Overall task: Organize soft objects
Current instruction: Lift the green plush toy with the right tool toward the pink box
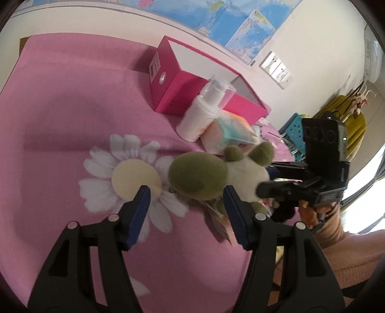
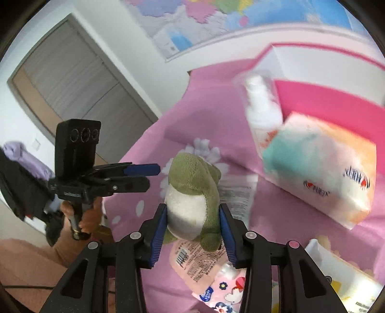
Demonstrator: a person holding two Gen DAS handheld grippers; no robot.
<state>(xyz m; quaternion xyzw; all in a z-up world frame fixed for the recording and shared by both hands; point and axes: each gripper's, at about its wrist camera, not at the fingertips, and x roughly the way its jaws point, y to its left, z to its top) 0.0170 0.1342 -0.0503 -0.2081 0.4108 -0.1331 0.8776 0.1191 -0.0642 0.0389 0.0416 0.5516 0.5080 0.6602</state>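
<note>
The right gripper (image 2: 192, 231) holds a green and white plush toy (image 2: 192, 190), its blue-padded fingers (image 2: 158, 231) pinching the toy's pale belly and green flank from either side. The toy stands upright between them, head towards the far side, above a pink cloth (image 2: 149, 149) printed with white daisies; whether its feet touch the cloth cannot be told. In the left wrist view the same toy (image 1: 199, 178) sits just beyond the left gripper (image 1: 185, 199), whose fingers (image 1: 139, 211) are spread apart with nothing between them, hovering over the cloth's large daisy print. The right gripper (image 1: 272, 183) reaches in from the right of that view and grips the toy's white side. Behind the toy stands a white pump bottle (image 2: 262, 108), and beside it lies a soft tissue pack (image 2: 320, 168) in teal, orange and white, leaning against an open pink box (image 2: 324, 106) with a white inside. A flat pink packet (image 2: 192, 262) with printed text lies on the cloth under the right fingers, and another pale pack (image 2: 341, 272) shows at the lower right edge, blurred. The left gripper (image 2: 142, 175) appears to the left in the right wrist view, held by a hand (image 2: 84, 216) in a peach sleeve (image 2: 28, 262). A map (image 1: 240, 21) hangs on the wall behind.
</note>
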